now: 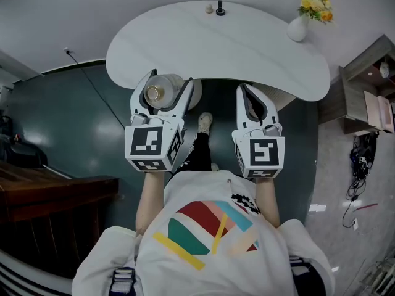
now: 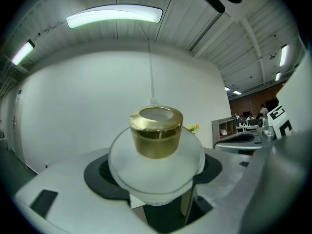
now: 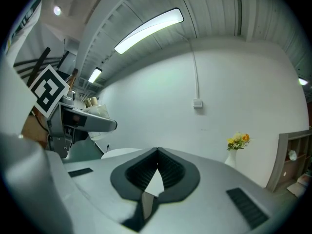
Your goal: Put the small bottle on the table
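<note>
The small bottle, frosted glass with a gold cap, sits between the jaws of my left gripper, which is shut on its round body. In the head view it hangs at the near edge of the white curved table, cap toward the camera. My right gripper is level with it on the right, its jaws closed together with nothing between them; the dark pads meet in the right gripper view.
A white vase of yellow flowers stands at the table's right end. Two small objects, one black and one beige, sit at its far edge. Dark wooden furniture is at left, a shelf unit at right.
</note>
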